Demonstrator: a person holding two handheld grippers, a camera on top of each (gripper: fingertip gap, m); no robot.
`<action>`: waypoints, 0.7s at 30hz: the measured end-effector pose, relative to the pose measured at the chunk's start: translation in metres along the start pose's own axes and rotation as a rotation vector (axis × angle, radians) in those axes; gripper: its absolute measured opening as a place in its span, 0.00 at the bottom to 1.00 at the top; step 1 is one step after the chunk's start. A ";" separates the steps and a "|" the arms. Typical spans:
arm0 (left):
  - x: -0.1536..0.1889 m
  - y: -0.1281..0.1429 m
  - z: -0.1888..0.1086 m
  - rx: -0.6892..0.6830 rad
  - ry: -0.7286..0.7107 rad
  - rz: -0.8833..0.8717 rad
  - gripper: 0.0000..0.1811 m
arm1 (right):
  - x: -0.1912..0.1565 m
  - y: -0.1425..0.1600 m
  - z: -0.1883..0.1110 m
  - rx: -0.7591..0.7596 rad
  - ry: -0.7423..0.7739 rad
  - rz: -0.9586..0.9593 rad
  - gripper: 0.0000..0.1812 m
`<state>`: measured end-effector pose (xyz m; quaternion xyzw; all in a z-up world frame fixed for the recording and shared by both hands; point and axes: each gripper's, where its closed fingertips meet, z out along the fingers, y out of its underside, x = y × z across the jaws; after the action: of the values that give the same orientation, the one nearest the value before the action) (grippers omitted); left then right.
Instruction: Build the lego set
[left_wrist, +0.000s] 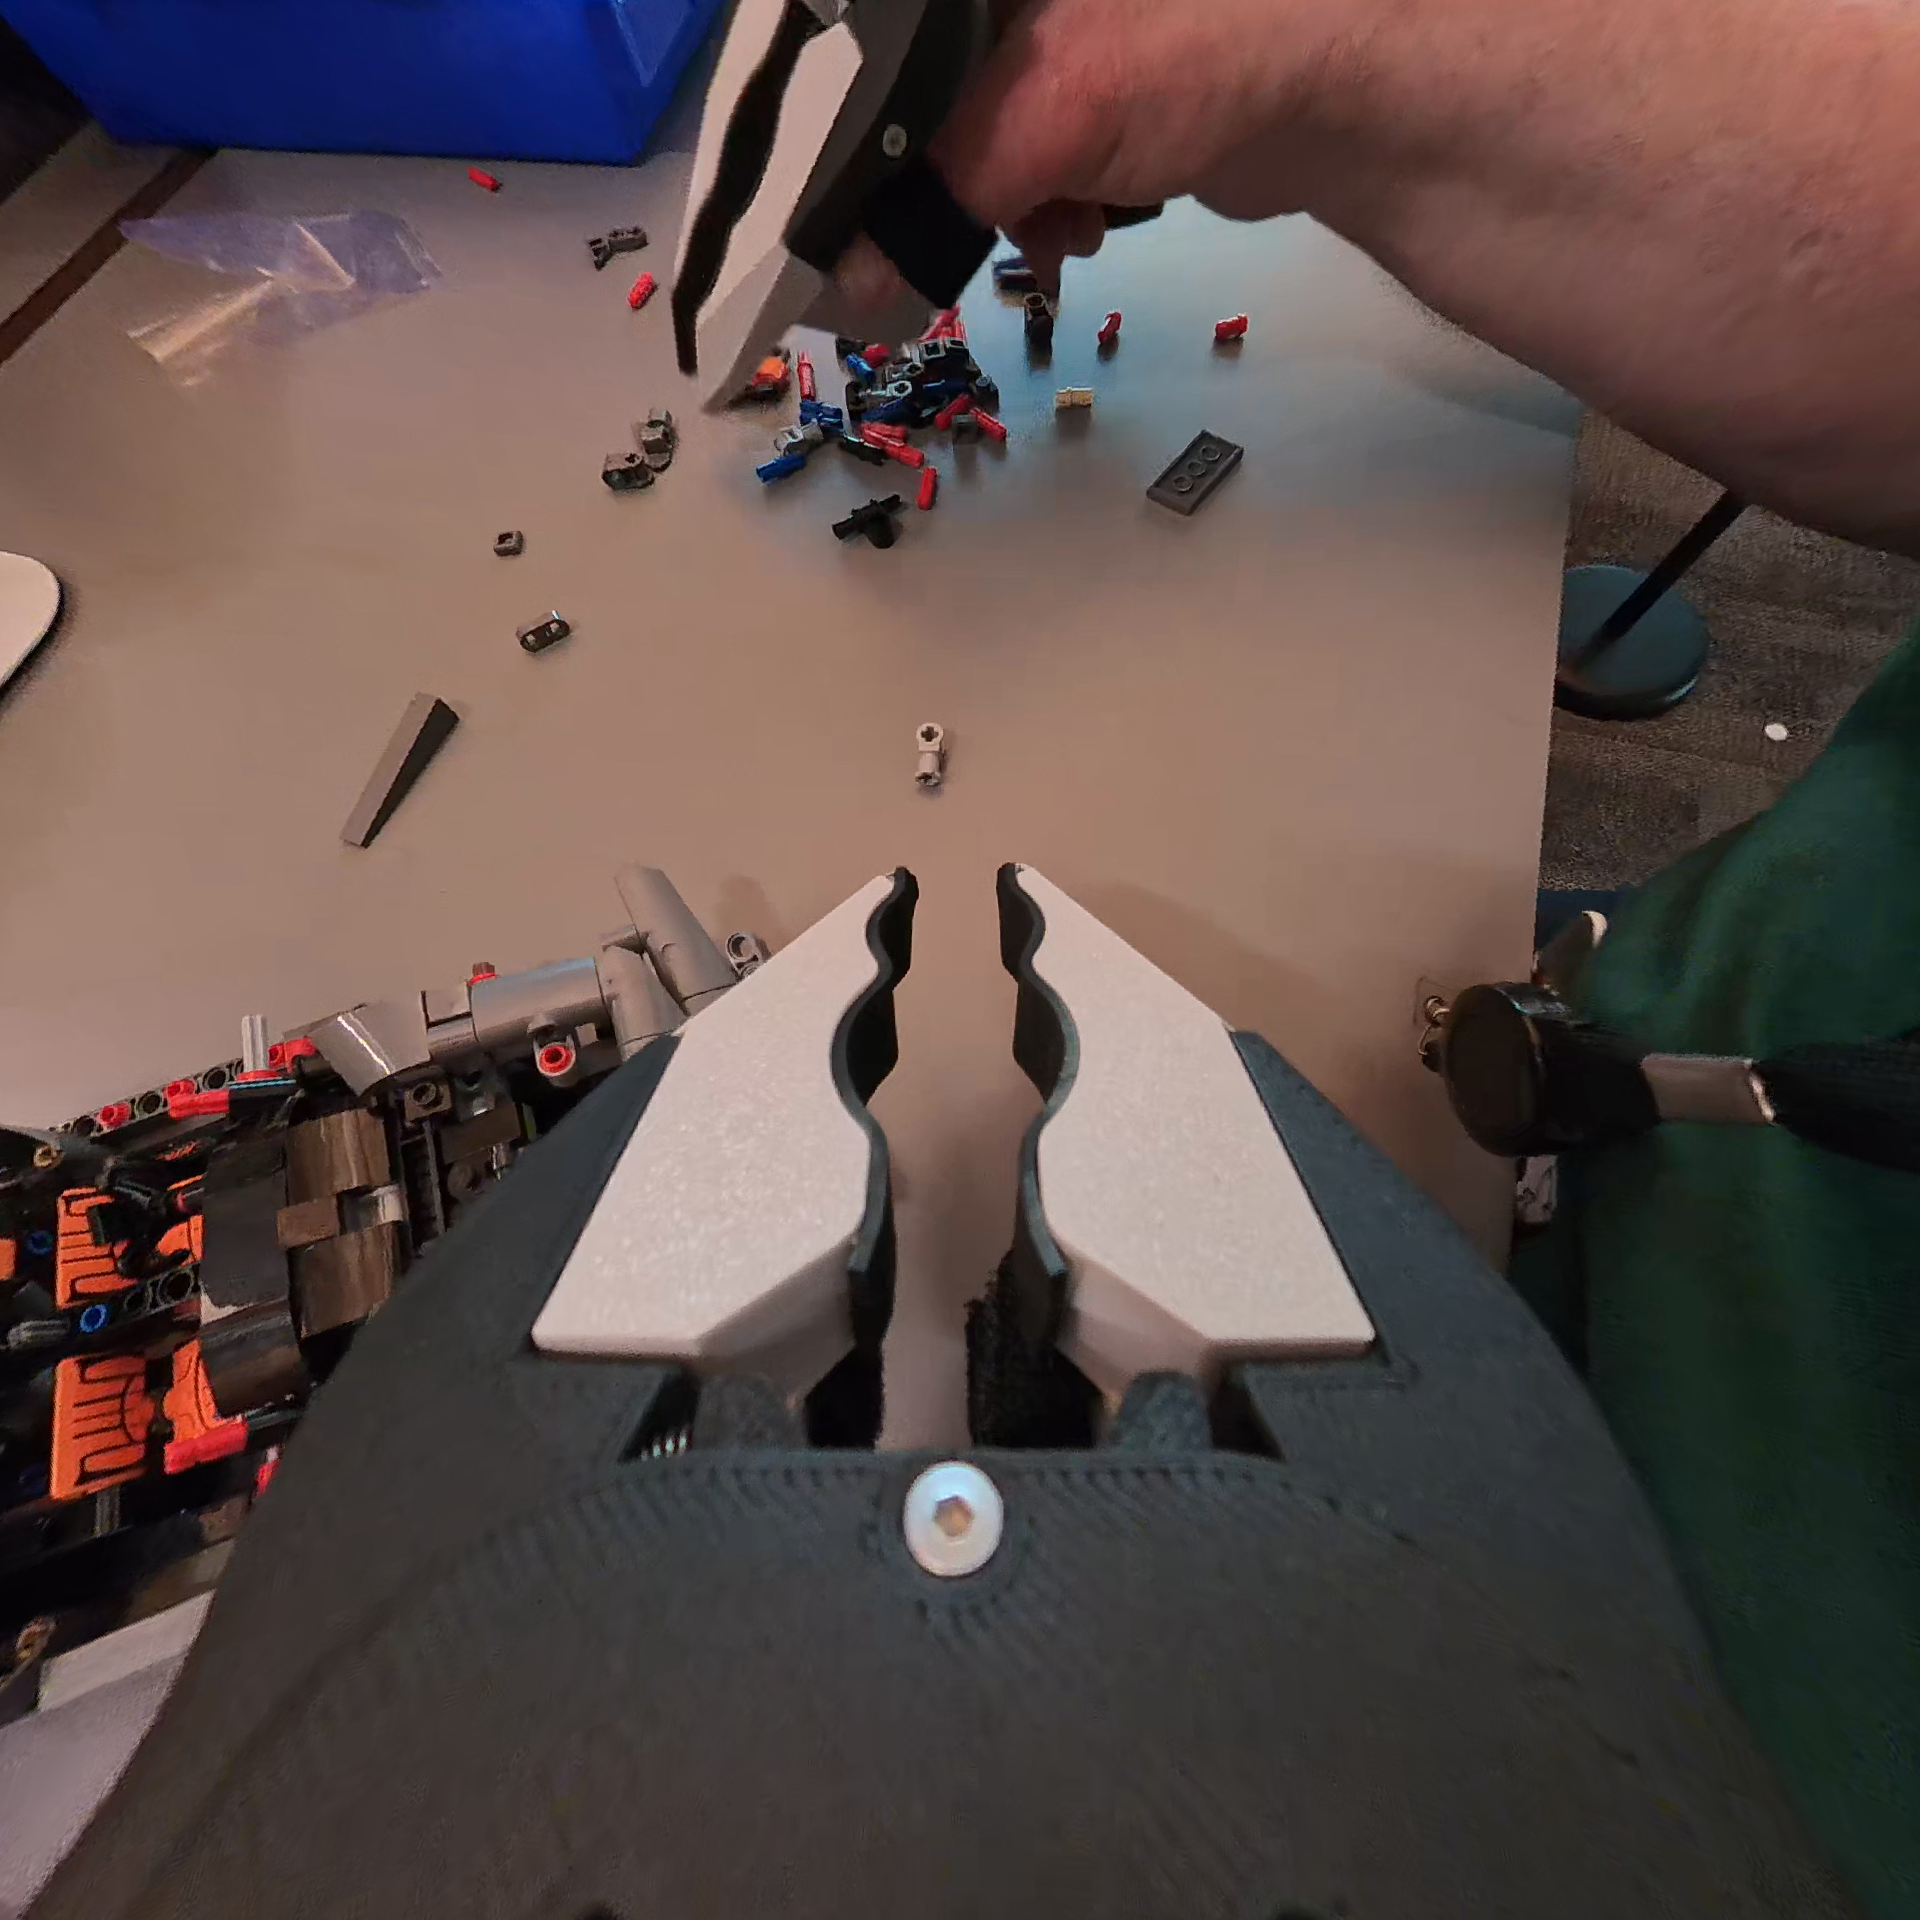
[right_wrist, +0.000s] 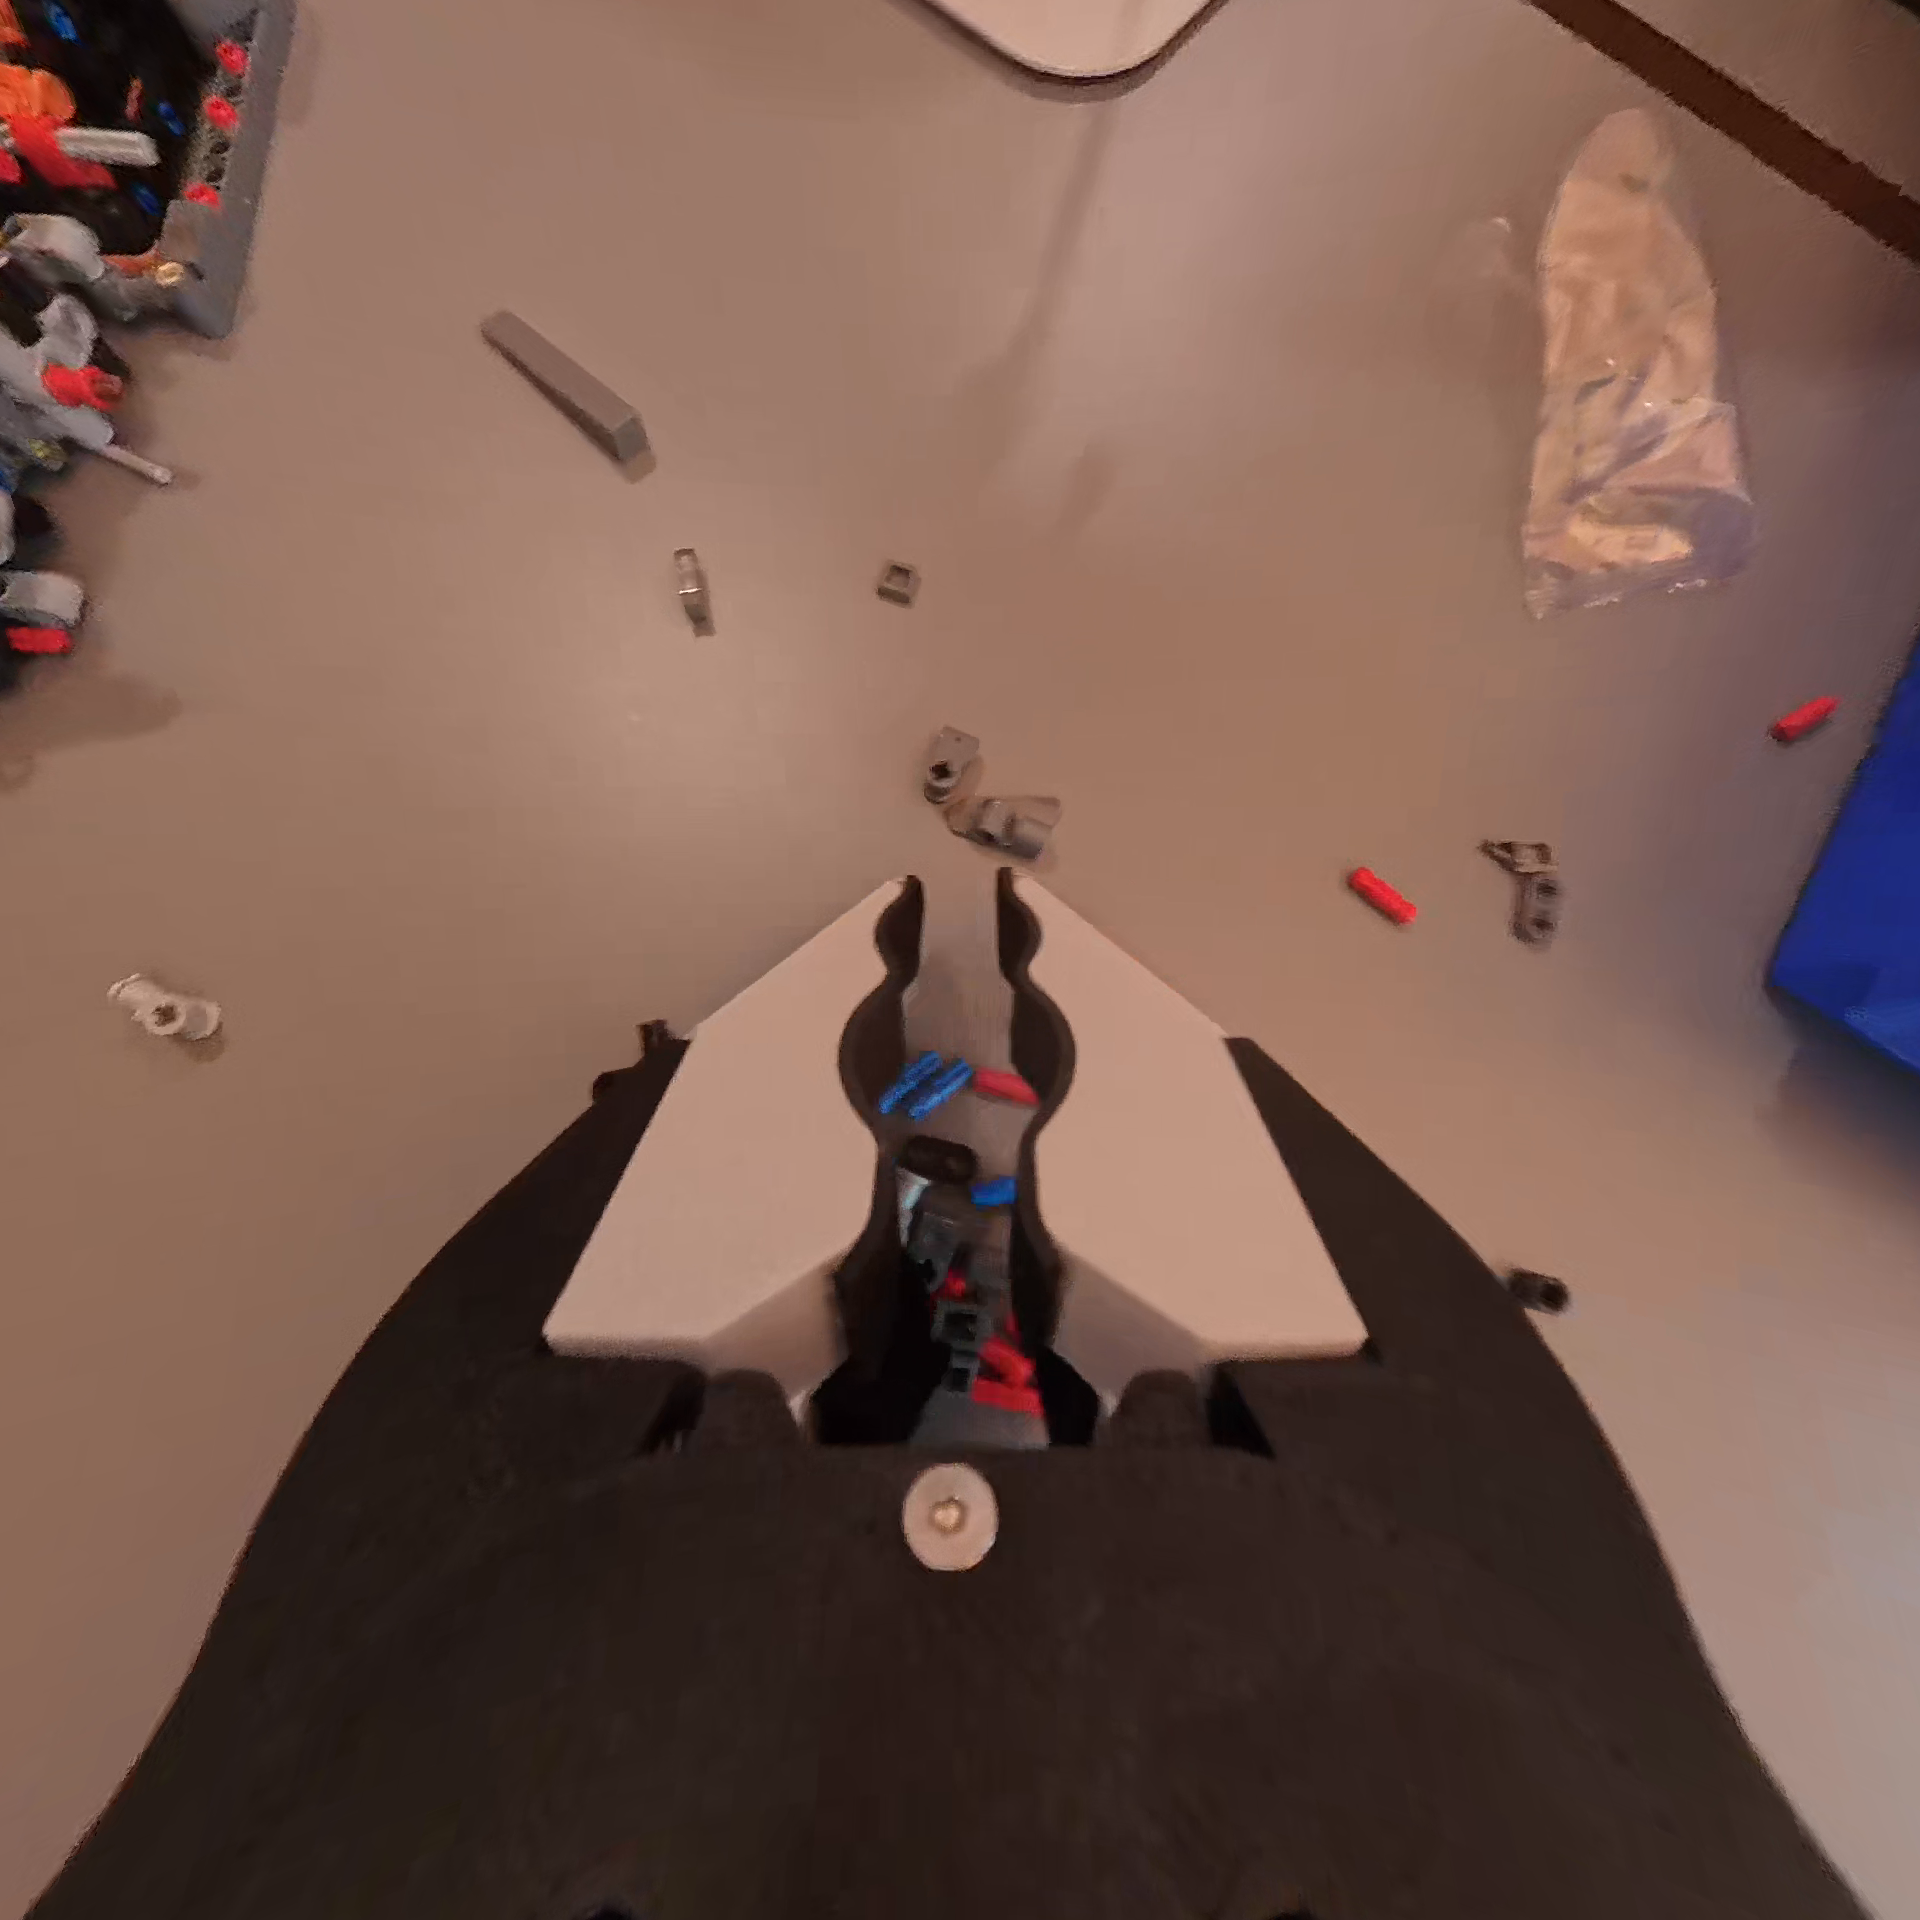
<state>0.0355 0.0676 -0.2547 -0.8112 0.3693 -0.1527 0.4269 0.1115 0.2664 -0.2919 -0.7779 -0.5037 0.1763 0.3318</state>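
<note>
The right tongs (right_wrist: 958, 883) hang directly over the heap of loose pins and connectors (left_wrist: 894, 400), tips pointing down at its near-left edge; through their narrow gap, which holds nothing, blue and red pins show on the bench (right_wrist: 520, 831) below. So the pile sits under the right tongs, while from the left tongs (left_wrist: 956, 878) it lies well off at 12 o'clock. The left tongs are also narrowly parted and empty, with the half-built model (left_wrist: 208, 1195) just beside them at 9 o'clock. The right hand (left_wrist: 1195, 114) is judged far nearer for the pick.
</note>
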 end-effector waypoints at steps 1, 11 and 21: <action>0.001 0.000 0.000 0.002 0.001 0.000 0.08 | 0.008 -0.002 -0.003 0.009 0.028 0.007 0.09; 0.000 -0.004 -0.003 0.023 0.005 0.022 0.07 | 0.085 0.004 -0.001 -0.076 0.084 -0.063 0.10; -0.007 -0.009 -0.006 0.047 0.013 0.028 0.07 | 0.091 0.011 0.020 -0.075 -0.118 -0.114 0.03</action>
<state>0.0316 0.0721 -0.2436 -0.7948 0.3797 -0.1606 0.4454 0.1458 0.3522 -0.3086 -0.7482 -0.5721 0.1837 0.2816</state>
